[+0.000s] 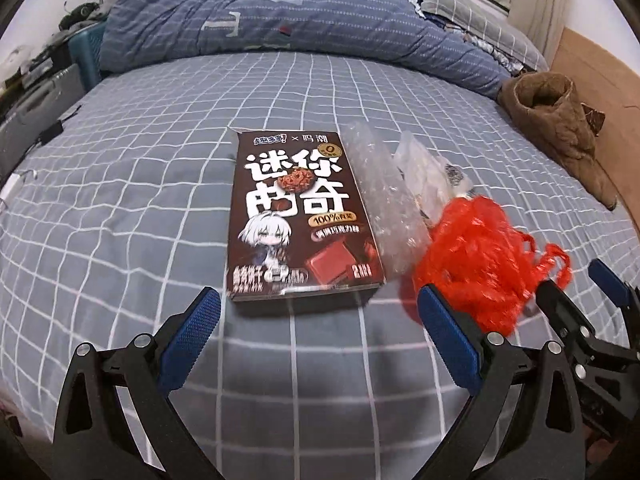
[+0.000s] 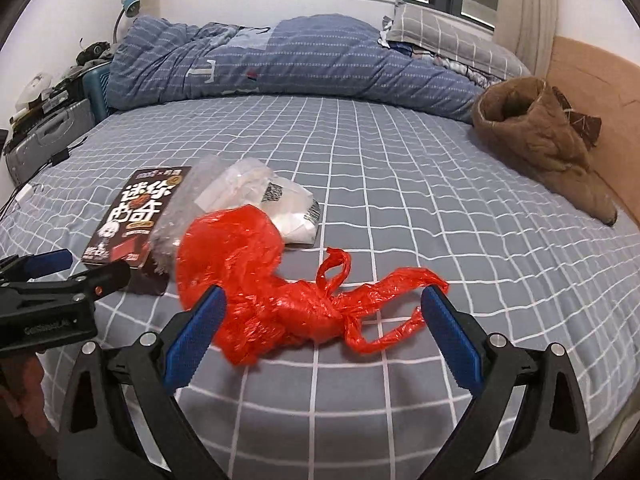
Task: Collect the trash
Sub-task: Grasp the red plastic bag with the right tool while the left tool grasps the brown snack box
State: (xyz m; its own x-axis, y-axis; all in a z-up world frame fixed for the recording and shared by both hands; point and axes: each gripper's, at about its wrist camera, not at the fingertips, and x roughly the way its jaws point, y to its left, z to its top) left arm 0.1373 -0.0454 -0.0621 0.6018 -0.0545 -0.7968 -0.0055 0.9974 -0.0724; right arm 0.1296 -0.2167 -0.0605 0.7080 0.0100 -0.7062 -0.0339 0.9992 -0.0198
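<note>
A brown snack box (image 1: pixel 298 216) lies flat on the checked bed sheet (image 1: pixel 120 200); it also shows in the right wrist view (image 2: pixel 134 216). Right of it lie clear bubble wrap (image 1: pixel 384 200), a white plastic packet (image 2: pixel 276 200) and a crumpled red plastic bag (image 2: pixel 264 276). My left gripper (image 1: pixel 320 320) is open, just short of the box's near edge. My right gripper (image 2: pixel 324 316) is open, its fingers on either side of the red bag (image 1: pixel 480 256), touching nothing I can see.
A blue quilt (image 2: pixel 280 60) is bunched along the far side of the bed with a pillow (image 2: pixel 448 36) behind. A brown padded coat (image 2: pixel 540 132) lies at the right edge by a wooden headboard (image 2: pixel 592 80). A suitcase (image 2: pixel 44 136) and clutter stand left.
</note>
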